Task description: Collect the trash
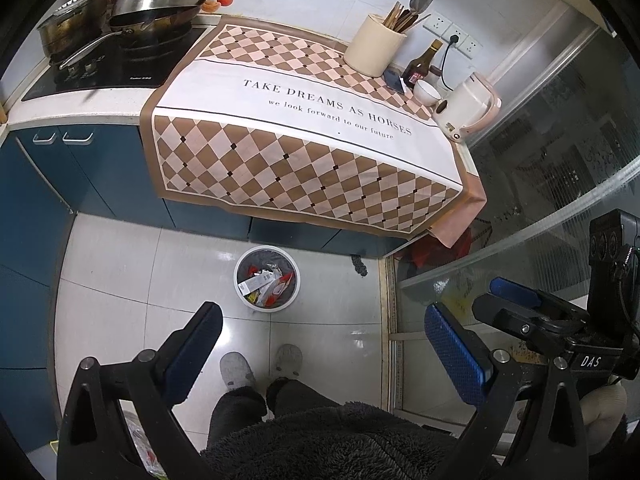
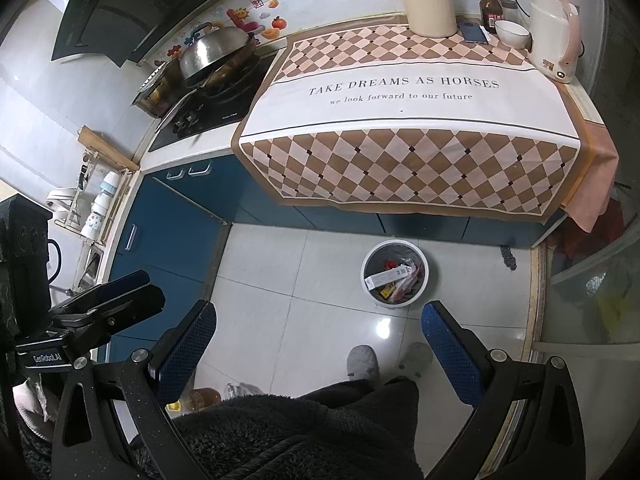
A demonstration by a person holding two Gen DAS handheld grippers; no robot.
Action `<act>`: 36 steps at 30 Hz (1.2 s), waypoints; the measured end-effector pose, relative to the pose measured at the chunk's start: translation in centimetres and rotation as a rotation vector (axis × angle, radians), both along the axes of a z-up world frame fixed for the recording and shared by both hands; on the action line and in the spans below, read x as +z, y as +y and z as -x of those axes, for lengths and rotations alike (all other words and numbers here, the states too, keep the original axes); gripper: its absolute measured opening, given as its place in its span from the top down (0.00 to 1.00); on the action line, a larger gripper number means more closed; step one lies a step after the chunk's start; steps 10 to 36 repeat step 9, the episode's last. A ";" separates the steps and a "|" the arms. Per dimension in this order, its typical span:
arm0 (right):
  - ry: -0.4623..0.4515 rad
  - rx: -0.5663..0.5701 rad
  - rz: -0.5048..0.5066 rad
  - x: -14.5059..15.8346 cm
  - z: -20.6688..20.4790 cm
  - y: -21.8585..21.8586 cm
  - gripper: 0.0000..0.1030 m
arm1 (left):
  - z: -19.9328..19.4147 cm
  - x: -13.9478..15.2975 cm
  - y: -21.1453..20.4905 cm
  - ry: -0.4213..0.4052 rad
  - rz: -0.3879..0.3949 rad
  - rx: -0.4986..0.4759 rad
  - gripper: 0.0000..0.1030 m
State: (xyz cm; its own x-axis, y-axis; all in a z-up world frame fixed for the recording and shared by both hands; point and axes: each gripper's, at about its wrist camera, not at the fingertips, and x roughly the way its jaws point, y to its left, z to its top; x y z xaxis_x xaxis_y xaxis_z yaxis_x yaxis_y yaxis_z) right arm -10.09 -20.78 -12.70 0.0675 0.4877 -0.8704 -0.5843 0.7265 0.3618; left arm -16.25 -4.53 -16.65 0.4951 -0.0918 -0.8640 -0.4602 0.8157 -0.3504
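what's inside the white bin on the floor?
The white bin has a dark liner and holds a long white box on top of red and yellow wrappers. Anything beneath them is covered.

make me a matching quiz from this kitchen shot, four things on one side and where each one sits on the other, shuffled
Things:
1. trash bin
2. wok
3. kettle
4. utensil holder

Places:
A. on the stove, left of the cloth
B. on the floor tiles, in front of the blue cabinets
C. right end of the counter
D. back of the checkered cloth, left of the dark bottle

Pairs: 1-B, 2-A, 3-C, 4-D
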 end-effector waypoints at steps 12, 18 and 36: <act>0.000 -0.003 -0.001 0.0 -0.2 0.1 0.00 | 0.0 0.1 -0.2 -0.008 -0.006 0.005 0.00; 0.000 -0.003 -0.001 0.0 -0.2 0.1 0.00 | 0.0 0.1 -0.2 -0.008 -0.006 0.005 0.00; 0.000 -0.003 -0.001 0.0 -0.2 0.1 0.00 | 0.0 0.1 -0.2 -0.008 -0.006 0.005 0.00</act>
